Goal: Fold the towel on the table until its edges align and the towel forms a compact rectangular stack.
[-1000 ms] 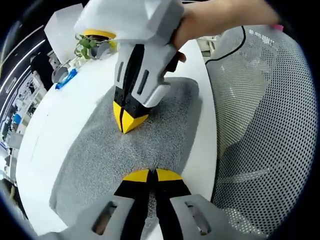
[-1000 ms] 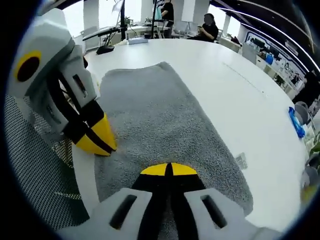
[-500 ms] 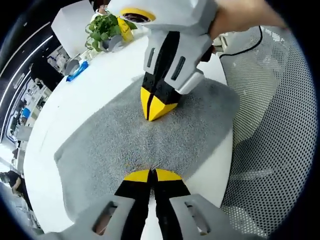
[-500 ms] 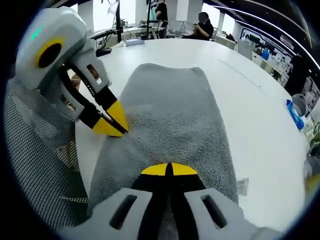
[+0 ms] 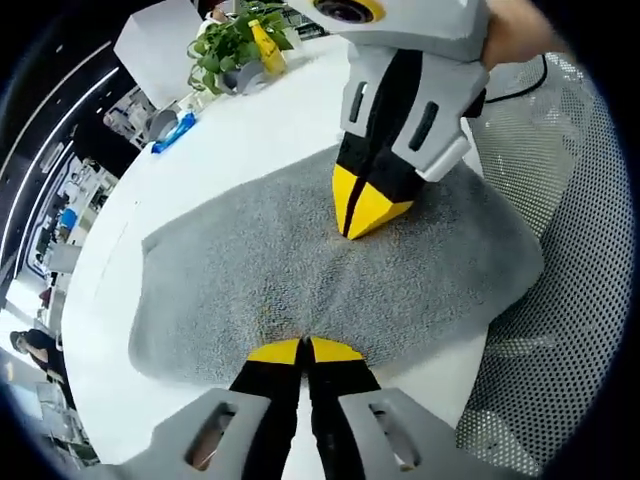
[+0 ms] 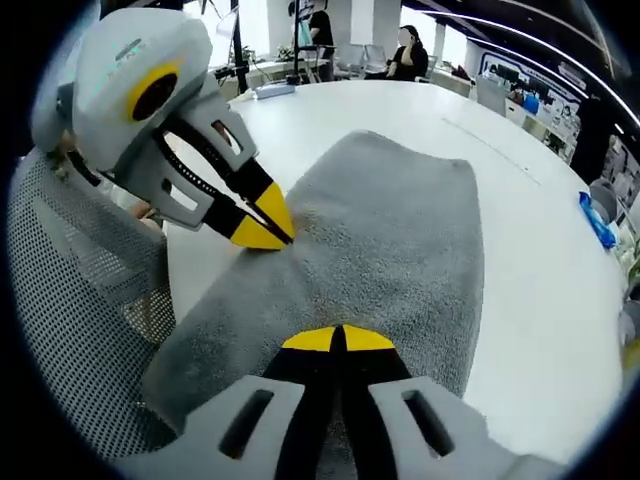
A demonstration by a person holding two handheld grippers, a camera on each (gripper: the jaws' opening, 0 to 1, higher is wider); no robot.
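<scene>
A grey towel (image 5: 260, 270) lies flat on the round white table (image 5: 240, 140); one corner hangs over the table's edge above a mesh chair. My left gripper (image 5: 305, 350) is shut, its yellow tips pinching the towel's near edge. It comes into the right gripper view from the left as the left gripper (image 6: 262, 232), at the towel's (image 6: 400, 240) side edge. My right gripper (image 6: 337, 340) is shut, tips down on the cloth. In the left gripper view the right gripper (image 5: 360, 215) presses into the towel's middle, with small puckers around its tips.
A grey mesh chair (image 5: 570, 300) stands against the table's edge, also the chair (image 6: 70, 290). A potted plant (image 5: 235, 40), a yellow bottle (image 5: 265, 45) and a blue object (image 5: 175, 133) sit at the far side. People (image 6: 405, 55) sit in the background.
The towel has swung round on the table with both grippers shut on it, and one corner now hangs off the edge over the chair. The grippers stay close together.
</scene>
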